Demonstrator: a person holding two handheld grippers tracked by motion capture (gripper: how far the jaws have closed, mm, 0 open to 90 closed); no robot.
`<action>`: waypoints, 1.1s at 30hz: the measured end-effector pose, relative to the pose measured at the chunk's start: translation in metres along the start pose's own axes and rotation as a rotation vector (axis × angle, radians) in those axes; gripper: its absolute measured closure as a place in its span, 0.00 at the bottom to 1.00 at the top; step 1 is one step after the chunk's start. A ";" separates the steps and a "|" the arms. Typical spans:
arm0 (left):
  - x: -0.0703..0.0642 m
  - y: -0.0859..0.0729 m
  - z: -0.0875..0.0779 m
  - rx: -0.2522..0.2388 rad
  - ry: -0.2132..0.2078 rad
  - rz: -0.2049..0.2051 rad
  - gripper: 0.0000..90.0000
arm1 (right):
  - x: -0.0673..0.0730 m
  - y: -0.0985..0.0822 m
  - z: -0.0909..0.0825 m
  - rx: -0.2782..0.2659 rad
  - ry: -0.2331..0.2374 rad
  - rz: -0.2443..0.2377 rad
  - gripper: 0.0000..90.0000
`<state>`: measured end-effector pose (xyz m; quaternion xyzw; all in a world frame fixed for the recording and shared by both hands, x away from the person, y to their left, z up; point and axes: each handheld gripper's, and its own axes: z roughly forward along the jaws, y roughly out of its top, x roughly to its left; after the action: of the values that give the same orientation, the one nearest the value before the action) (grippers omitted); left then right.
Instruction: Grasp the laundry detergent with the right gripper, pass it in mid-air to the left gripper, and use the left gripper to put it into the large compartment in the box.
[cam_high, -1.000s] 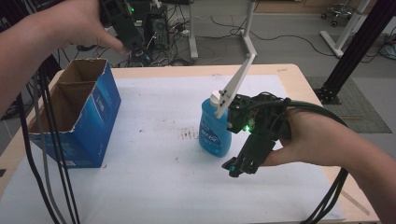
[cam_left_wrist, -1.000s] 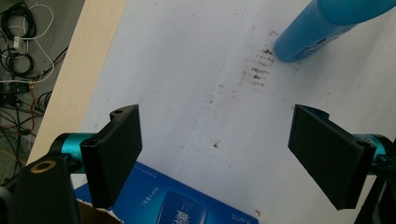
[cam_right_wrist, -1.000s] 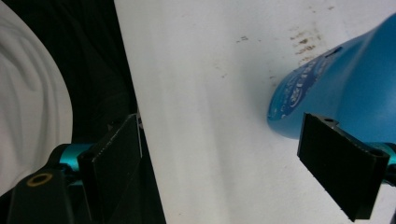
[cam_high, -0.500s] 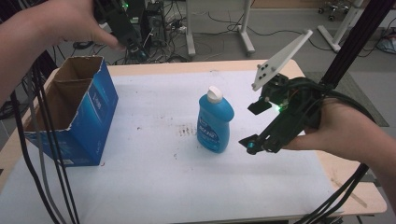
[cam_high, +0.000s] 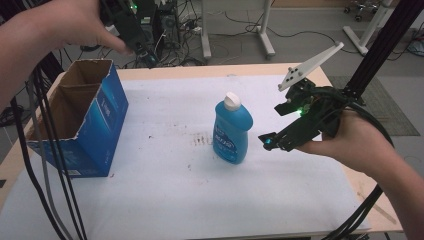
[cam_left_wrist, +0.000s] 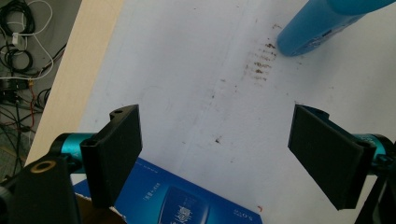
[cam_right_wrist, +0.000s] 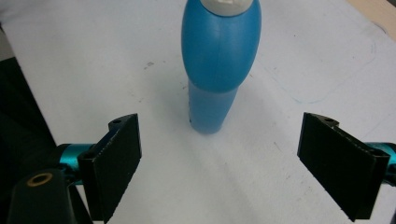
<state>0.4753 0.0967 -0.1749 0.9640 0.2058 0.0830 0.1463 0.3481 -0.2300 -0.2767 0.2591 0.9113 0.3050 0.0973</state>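
At the far left of the high view stands an open blue cardboard box (cam_high: 75, 127) on the white sheet of the table (cam_high: 165, 200), with its open top facing up and a little to the left. Above it, in the upper left of the frame, a hand holds the left tongs (cam_high: 132, 30) over the far edge of the table, past the box. In the left gripper view these tongs (cam_left_wrist: 215, 158) are spread wide with nothing between the jaws; a corner of the blue box (cam_left_wrist: 187, 205) lies at the bottom of that frame, and the lower part of the bottle (cam_left_wrist: 322, 23) appears in the upper right corner, beside a patch of small brown stains (cam_left_wrist: 261, 63).

In the middle of the high view the blue dish soap bottle (cam_high: 232, 132) stands upright on the white sheet, with its white cap (cam_high: 231, 101) on top. It is well apart from the box.

To the right of the bottle, the right tongs (cam_high: 272, 140) are held in a hand (cam_high: 350, 145) just beside it, not touching. In the right gripper view these tongs (cam_right_wrist: 219, 163) are also wide open, and the bottle (cam_right_wrist: 219, 65) stands in the upper centre of the frame, beyond the jaws and in line with the gap between them.
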 end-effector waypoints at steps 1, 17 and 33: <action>0.000 0.000 0.000 0.006 0.001 0.006 0.20 | -0.001 0.000 0.005 0.004 -0.006 0.007 0.15; 0.000 -0.002 0.003 0.000 -0.007 0.008 0.20 | 0.001 0.008 0.048 0.017 -0.029 0.018 0.15; -0.001 -0.004 0.003 0.004 -0.002 0.011 0.20 | 0.003 0.015 0.080 -0.001 -0.048 0.013 0.15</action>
<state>0.4739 0.0992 -0.1785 0.9655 0.2004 0.0824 0.1442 0.3786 -0.1776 -0.3314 0.2722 0.9068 0.2998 0.1174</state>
